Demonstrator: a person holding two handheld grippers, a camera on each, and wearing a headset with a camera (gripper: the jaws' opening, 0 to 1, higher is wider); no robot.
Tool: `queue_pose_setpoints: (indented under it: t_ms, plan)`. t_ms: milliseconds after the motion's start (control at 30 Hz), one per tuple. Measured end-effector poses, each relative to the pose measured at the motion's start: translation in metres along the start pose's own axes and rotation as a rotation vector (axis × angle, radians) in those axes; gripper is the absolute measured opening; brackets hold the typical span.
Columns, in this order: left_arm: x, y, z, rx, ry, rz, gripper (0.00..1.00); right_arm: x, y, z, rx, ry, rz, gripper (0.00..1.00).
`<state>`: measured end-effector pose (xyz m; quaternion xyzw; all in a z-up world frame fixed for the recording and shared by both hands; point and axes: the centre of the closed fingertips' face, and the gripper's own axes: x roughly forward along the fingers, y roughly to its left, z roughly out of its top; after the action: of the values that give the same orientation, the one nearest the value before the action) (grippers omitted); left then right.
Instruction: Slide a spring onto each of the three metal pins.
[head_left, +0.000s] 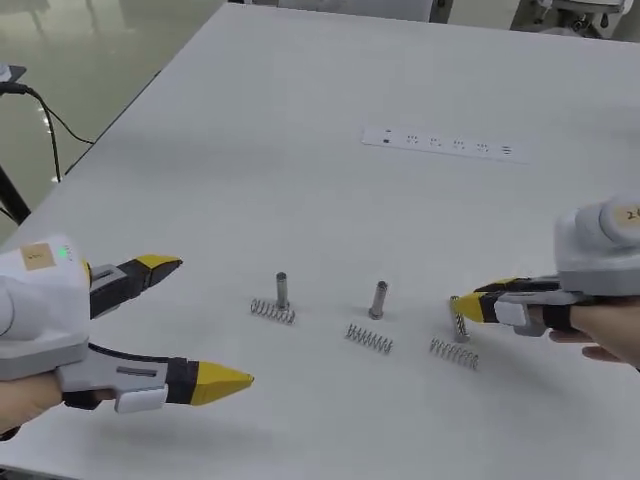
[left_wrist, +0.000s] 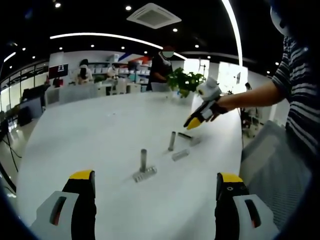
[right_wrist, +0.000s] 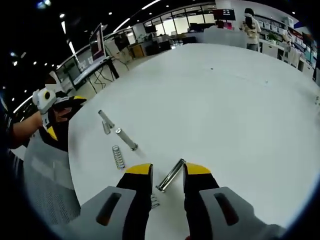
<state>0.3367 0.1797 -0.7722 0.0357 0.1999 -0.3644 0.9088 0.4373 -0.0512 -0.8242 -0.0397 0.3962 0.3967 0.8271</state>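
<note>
Three short metal pins stand in a row on the white table: the left pin, the middle pin and the right pin. A spring lies in front of each: left spring, middle spring, right spring. My left gripper hovers wide open at the lower left, well short of the left pin. My right gripper comes in from the right, and its yellow-tipped jaws are drawn in around the right pin, which leans slightly.
A white power strip lies flat farther back on the table. A black cable hangs off the left edge. People and a potted plant stand beyond the far end of the table.
</note>
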Motion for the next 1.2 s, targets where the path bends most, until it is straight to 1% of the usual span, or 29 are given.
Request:
queue_pose_setpoints:
  t_ms: [33, 133, 200, 333, 433, 567, 800, 900, 967, 1100, 1200]
  plan:
    - [0.000, 0.000, -0.001, 0.002, 0.005, 0.001, 0.98, 0.001, -0.001, 0.000, -0.003, 0.001, -0.003, 0.22]
    - [-0.001, 0.001, -0.002, -0.007, 0.000, 0.006, 0.98, 0.006, -0.002, -0.003, 0.010, 0.023, -0.009, 0.21]
    - [-0.001, 0.001, -0.002, -0.005, 0.001, 0.006, 0.98, 0.009, -0.002, -0.005, 0.040, 0.035, -0.002, 0.20]
    - [-0.002, 0.001, -0.003, -0.005, 0.002, 0.006, 0.98, 0.012, -0.008, -0.004, 0.073, 0.042, -0.029, 0.18]
    - [-0.001, 0.002, -0.002, -0.005, 0.002, 0.007, 0.98, 0.014, -0.010, -0.005, 0.094, 0.051, -0.038, 0.17]
    - [-0.002, 0.004, -0.003, -0.007, 0.000, 0.019, 0.98, 0.018, -0.011, -0.008, 0.091, 0.071, -0.050, 0.15]
    - [-0.003, 0.004, -0.005, -0.010, 0.004, 0.019, 0.98, 0.023, -0.010, -0.015, 0.114, 0.099, -0.065, 0.12]
    - [-0.003, 0.004, -0.006, -0.012, 0.008, 0.017, 0.98, 0.027, -0.010, -0.015, 0.113, 0.099, -0.074, 0.11]
    - [-0.003, 0.003, -0.007, -0.011, 0.011, 0.016, 0.98, 0.029, -0.010, -0.016, 0.119, 0.109, -0.082, 0.10]
    - [-0.002, 0.002, -0.006, -0.010, 0.010, 0.013, 0.98, 0.029, -0.011, -0.016, 0.098, 0.118, -0.097, 0.09]
    - [-0.002, 0.003, -0.005, -0.011, 0.007, 0.012, 0.98, 0.028, -0.013, -0.016, 0.115, 0.122, -0.102, 0.07]
